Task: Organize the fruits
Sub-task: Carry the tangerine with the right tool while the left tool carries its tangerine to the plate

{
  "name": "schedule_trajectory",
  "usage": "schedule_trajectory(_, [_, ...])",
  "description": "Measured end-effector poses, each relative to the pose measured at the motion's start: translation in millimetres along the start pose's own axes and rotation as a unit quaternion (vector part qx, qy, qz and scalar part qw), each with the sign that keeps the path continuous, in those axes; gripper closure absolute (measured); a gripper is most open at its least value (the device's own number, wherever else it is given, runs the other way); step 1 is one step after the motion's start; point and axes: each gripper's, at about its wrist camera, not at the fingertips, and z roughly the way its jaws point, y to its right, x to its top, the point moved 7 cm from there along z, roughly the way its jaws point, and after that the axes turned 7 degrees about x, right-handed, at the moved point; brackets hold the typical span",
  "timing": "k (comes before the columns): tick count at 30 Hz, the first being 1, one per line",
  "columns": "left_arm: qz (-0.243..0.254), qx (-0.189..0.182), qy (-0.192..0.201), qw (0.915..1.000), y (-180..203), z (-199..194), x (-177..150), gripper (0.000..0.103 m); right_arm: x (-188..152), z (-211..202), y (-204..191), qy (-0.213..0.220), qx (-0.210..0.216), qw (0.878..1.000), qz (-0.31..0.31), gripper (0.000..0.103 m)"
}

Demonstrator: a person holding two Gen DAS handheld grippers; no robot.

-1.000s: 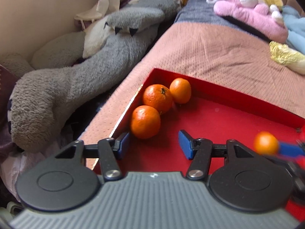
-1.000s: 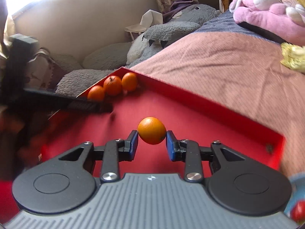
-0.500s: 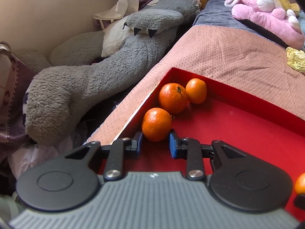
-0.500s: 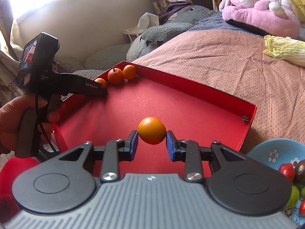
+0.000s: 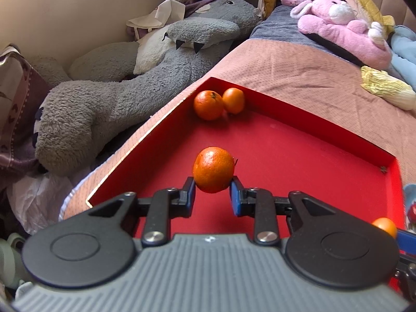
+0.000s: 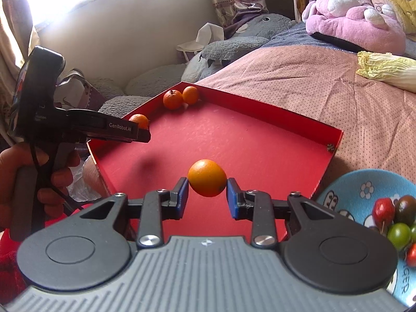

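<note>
Two mandarins aloft over the red tray: left mandarin clamped in the left gripper, right mandarin clamped in the right gripper, blue pads at each fruit's widest girth. Two more mandarins resting together in the tray's far corner. Probably light, round, thin-skinned and soft; likely to bruise under a hard squeeze, roll once released. Best gripped across the middle. Blue bowl of cherry tomatoes just beside the tray.
</note>
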Motion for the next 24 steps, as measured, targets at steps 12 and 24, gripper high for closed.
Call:
schedule_trajectory(12, [0.011, -0.009, 0.022, 0.9996, 25.6, -37.1, -14.1, 0.072, -9.8, -46.2, -0.3, 0.022, -0.002, 1.0, -0.005, 0.066])
schedule_trajectory(24, [0.049, -0.021, 0.045, 0.9975, 65.0, -71.4, -22.5, 0.072, -19.2, -97.5, 15.2, 0.058, -0.018, 0.998, 0.012, 0.066])
